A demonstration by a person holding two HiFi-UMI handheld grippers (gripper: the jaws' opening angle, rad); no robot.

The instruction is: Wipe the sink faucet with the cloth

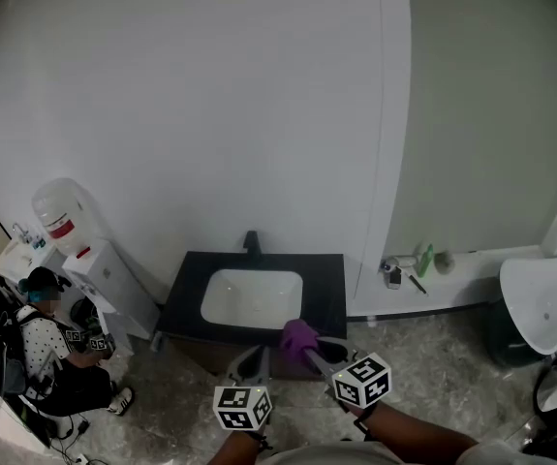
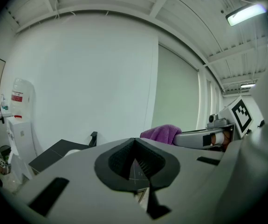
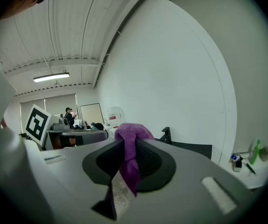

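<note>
- Cloth [image 1: 298,337]: I counted one, purple and bunched, pinched in the right gripper [image 1: 304,350]. It hung over the front edge of the black counter [image 1: 328,284], at about 5 o'clock from the white basin [image 1: 249,303].
- One faucet [image 1: 252,244], dark, stood at 12 o'clock from the basin. It was well apart from the cloth, and too small for me to make out its shape.
- There were two grippers, each carrying one marker cube.
- The right gripper's jaws were clamped on the cloth. A tuft stood above the jaw tips and a strip trailed down between them.
- The left gripper [image 1: 255,355] was at 7 o'clock from the cloth. Its jaws met at the tips with nothing between them.
- Both forearms were cut off at the bottom edge of the head view.
- One water dispenser [image 1: 70,223] with a bottle on top stood at 9 o'clock from the counter.
- One seated person [image 1: 50,342] was below the dispenser, partly cut off by the left edge.
- A second white basin [image 1: 544,303] at 3 o'clock was cut off by the right edge.
- Several small items, one of them a green bottle [image 1: 423,258], sat on the ledge between the two basins. The rest were too small for me to tell what they were.
</note>
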